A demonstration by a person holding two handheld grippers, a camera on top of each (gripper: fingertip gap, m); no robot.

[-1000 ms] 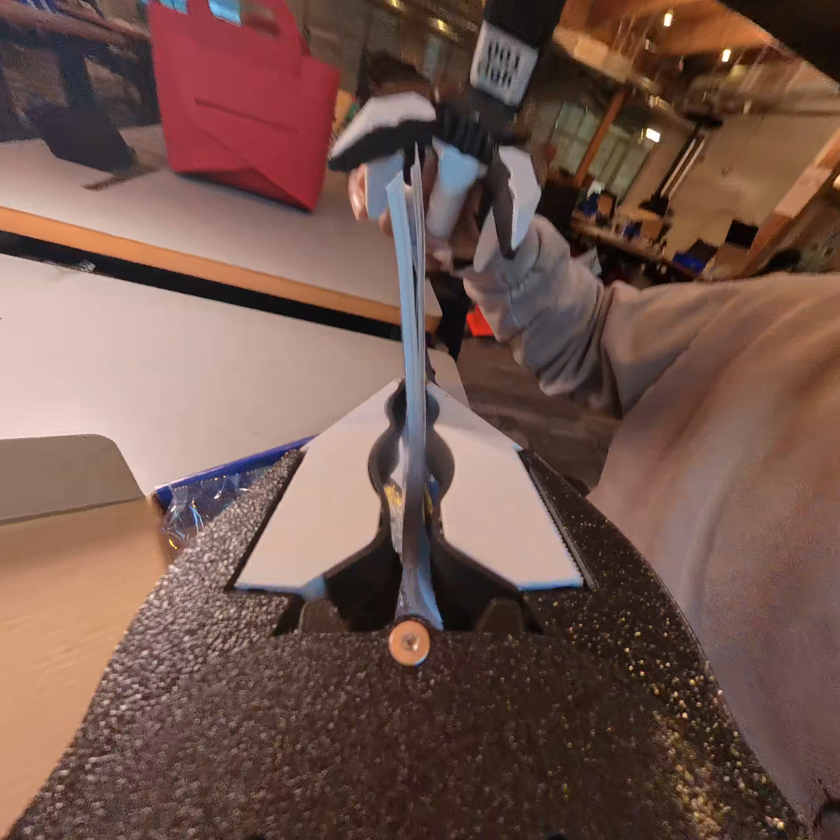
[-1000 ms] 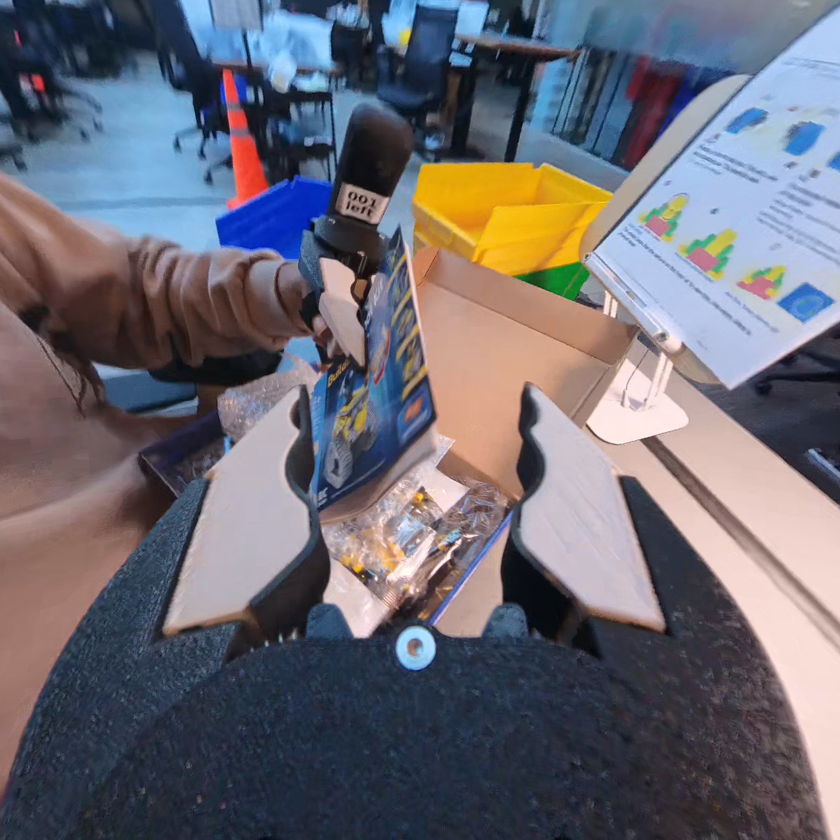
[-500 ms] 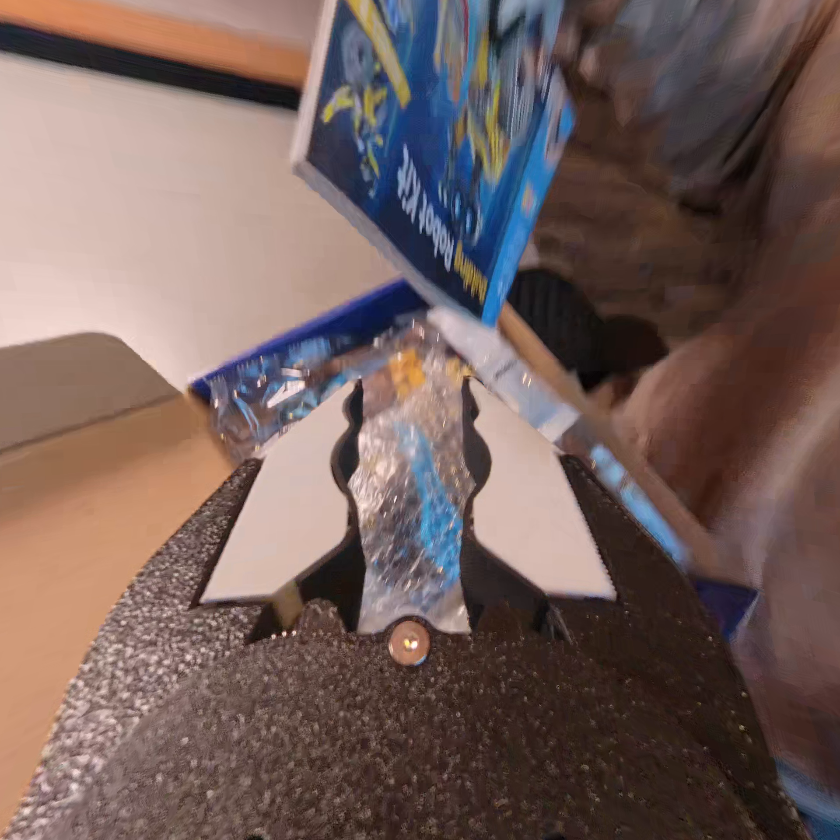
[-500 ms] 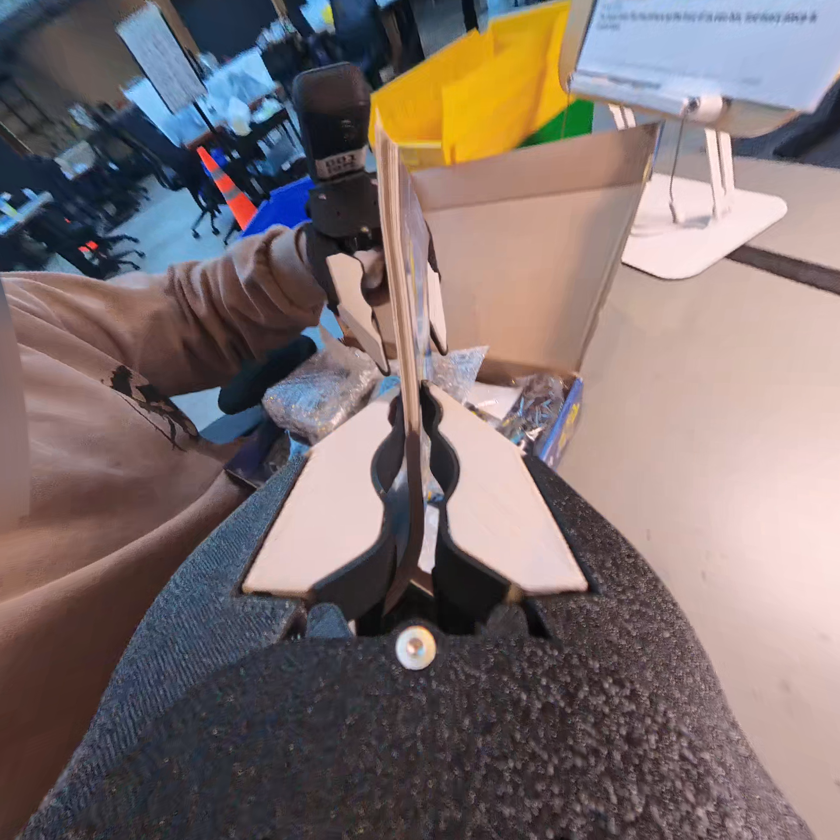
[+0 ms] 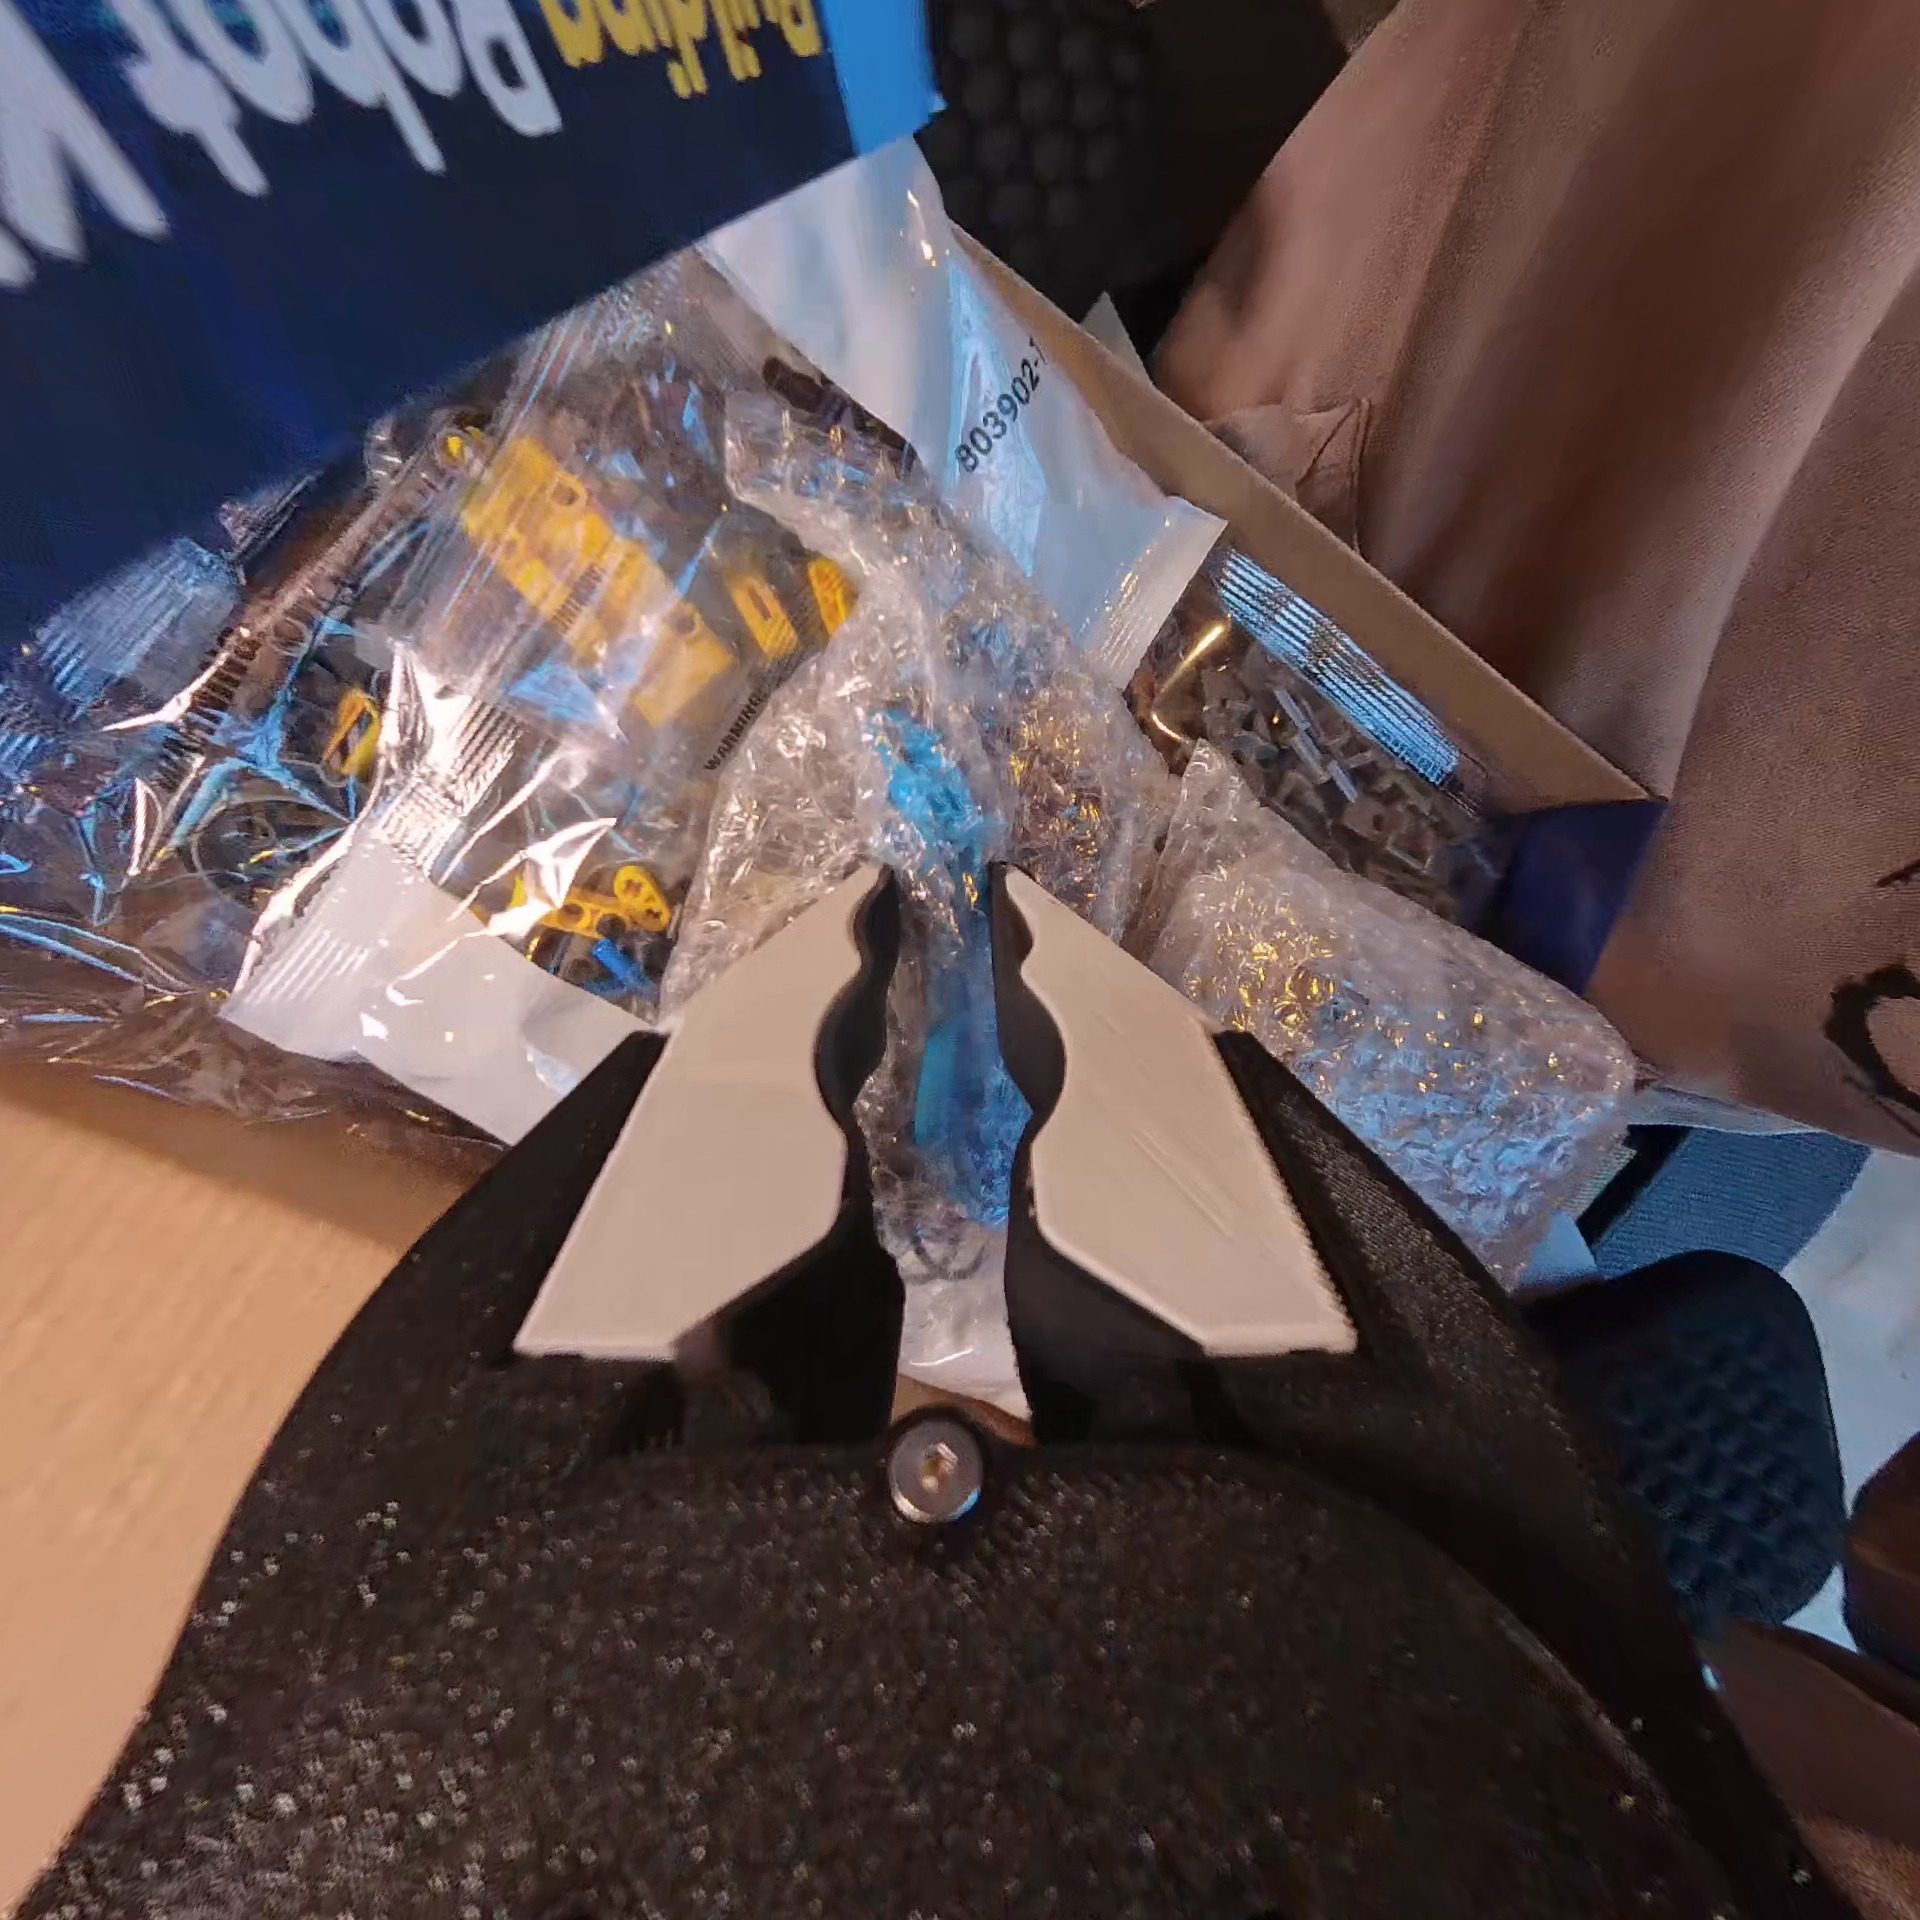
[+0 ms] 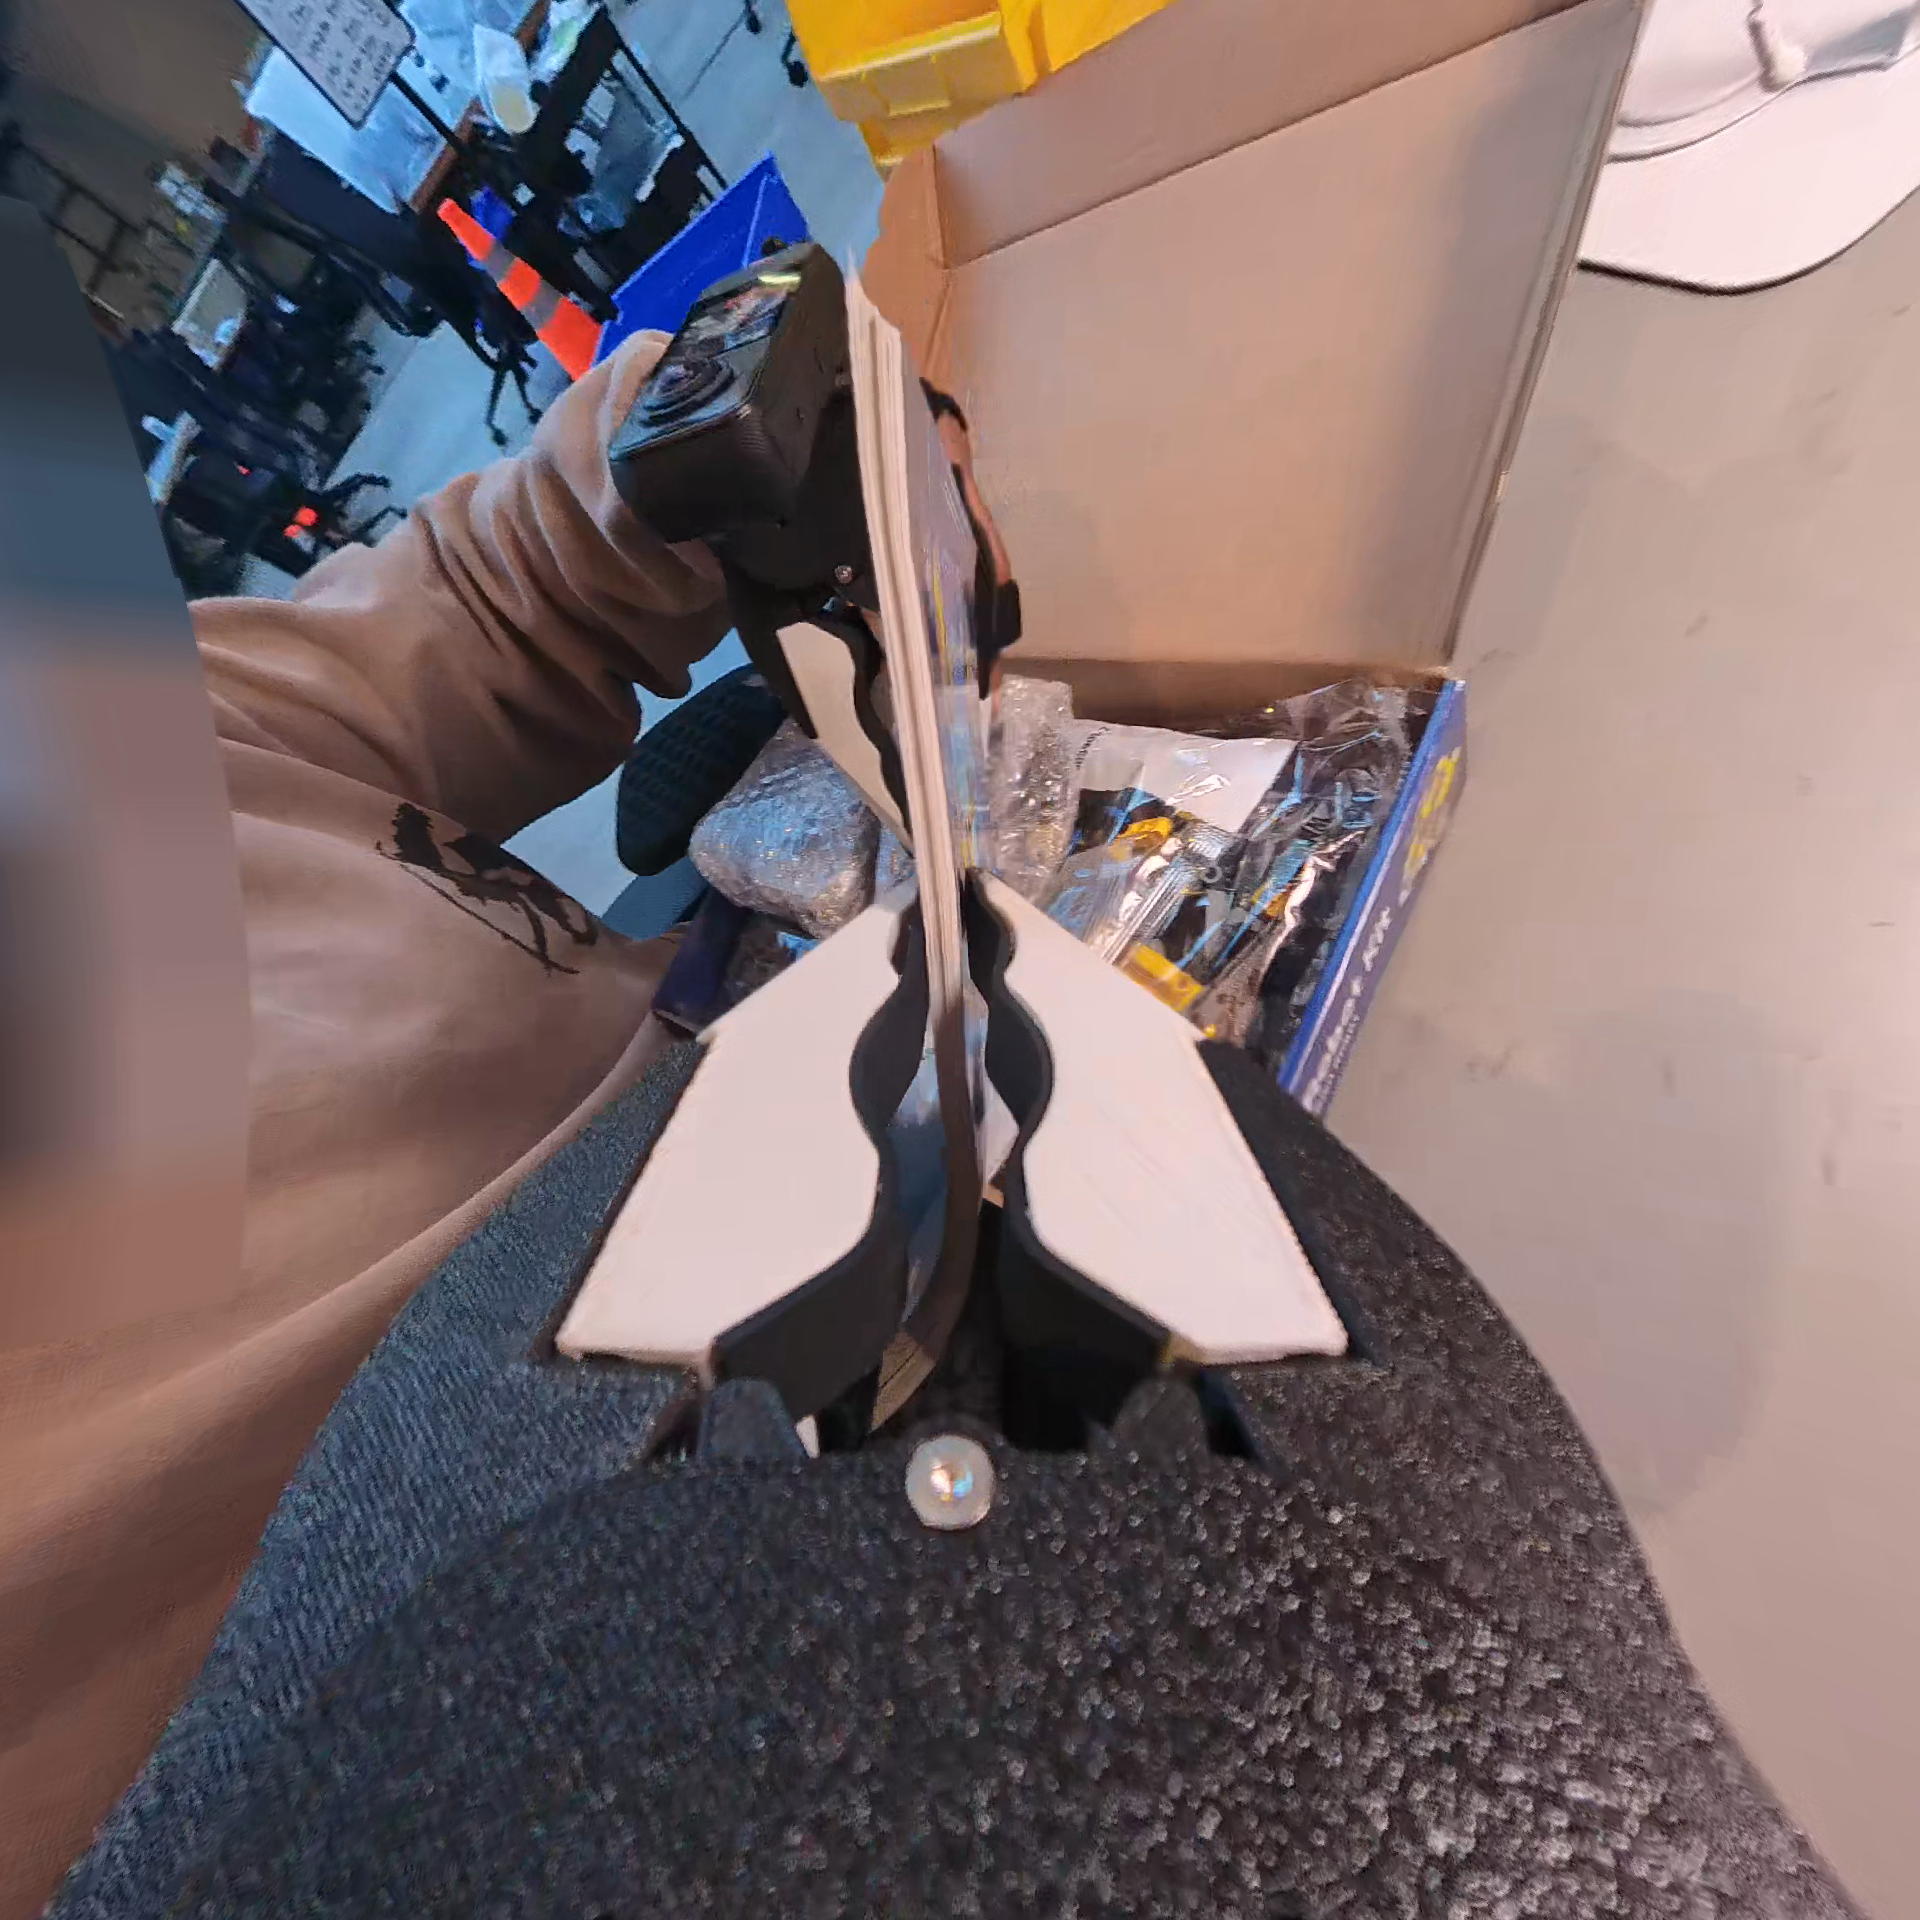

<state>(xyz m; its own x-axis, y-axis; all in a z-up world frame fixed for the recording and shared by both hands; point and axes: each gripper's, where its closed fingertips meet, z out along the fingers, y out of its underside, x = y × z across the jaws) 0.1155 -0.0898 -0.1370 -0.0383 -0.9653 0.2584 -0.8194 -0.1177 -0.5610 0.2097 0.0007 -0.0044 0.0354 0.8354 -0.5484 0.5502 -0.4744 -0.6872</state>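
Left claw [image 5: 940, 883]: nearly closed around a clear bubble-wrap packet with blue parts [image 5: 935, 831] in the open cardboard box [image 6: 1247, 416].
Right claw [image 6: 971, 894]: clamped on the thin blue-covered booklet [image 6: 914, 675], edge-on.
Risk: slick wrap could slip free; the booklet blocks sight of the left claw.

Bright, even indoor light; glare on plastic bags [image 5: 540, 665]; motion blur at upper left; strong wide-angle edge distortion.

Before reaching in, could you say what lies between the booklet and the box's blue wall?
Clear parts bags, shown in the right wrist view.
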